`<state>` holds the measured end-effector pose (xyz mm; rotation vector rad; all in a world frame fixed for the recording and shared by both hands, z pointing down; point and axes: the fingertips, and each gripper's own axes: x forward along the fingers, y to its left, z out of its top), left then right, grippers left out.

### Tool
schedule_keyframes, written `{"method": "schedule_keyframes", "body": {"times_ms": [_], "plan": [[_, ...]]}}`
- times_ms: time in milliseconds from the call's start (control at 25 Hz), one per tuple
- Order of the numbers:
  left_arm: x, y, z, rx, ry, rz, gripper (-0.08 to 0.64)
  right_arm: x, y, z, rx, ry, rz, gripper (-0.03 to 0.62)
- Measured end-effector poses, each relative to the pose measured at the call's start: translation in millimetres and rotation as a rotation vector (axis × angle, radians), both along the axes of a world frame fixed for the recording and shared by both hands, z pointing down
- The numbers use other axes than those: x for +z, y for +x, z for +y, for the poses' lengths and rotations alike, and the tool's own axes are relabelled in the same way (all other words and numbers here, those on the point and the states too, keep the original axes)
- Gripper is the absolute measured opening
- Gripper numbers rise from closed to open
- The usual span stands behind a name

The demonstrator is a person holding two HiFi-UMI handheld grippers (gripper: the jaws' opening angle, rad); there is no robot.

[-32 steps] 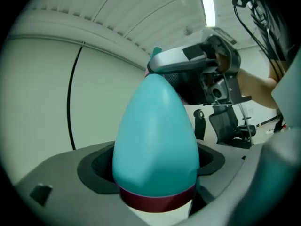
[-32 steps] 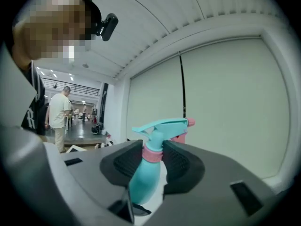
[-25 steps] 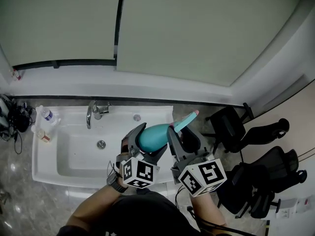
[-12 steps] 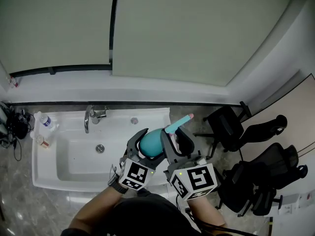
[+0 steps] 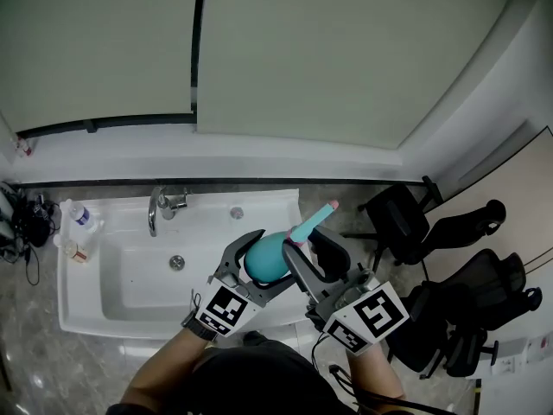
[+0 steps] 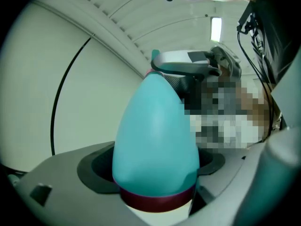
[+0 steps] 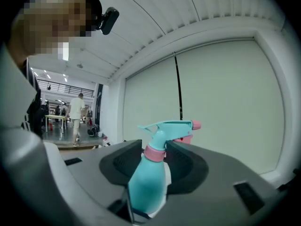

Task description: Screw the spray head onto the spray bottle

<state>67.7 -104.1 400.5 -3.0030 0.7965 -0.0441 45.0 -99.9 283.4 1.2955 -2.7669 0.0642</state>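
1. Cables [image 5: 19, 223] lie tangled on the counter [image 5: 34, 344], left of the sink [image 5: 73, 305].
2. Two containers [image 5: 79, 216] stand on the sink's left edge near its back corner, one in front of the other.
3. The tap [image 5: 161, 204] sits on the sink's back edge, left of the middle. The drain [image 5: 176, 262] is in the basin in front of it.
4. The left gripper [image 5: 262, 266] is held above the sink's front-right corner. Its jaws are clamped on the wide lower part of the bottle [image 5: 270, 253]. Its own view shows a pad pressed against each side, by a dark red band.
5. The teal bottle is in the air, tilted, with its neck pointing up and to the right, above the sink's right edge.
6. The head [image 5: 313, 220] sits on the bottle's neck. It has a pink collar at its foot and a pink nozzle tip pointing toward the back right.
7. The right gripper [image 5: 314, 251] lies to the front right of the bottle. Its jaws stand partly apart and grip the head at the pink collar, one pad on each side.
8. Black chairs [image 5: 406, 223] stand on the floor to the right of the sink.
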Motion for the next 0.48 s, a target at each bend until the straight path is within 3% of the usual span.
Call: {"method": "schedule_keyframes", "body": {"times_ms": [240,360,480], "plan": [[-8,-8,4,0.096,0.008,0.043,0.449,-3,-7,7,-0.114,-0.010,0.042,0.140],[-5,-9,-2,0.061,0.013,0.012,0.449,-3,-10,6,-0.085,0.010,0.132,0.140],[-1,-7,-9,0.000,0.048,-0.050,0.449,-1,-8,0,0.006,0.031,0.257,0.140]]}}
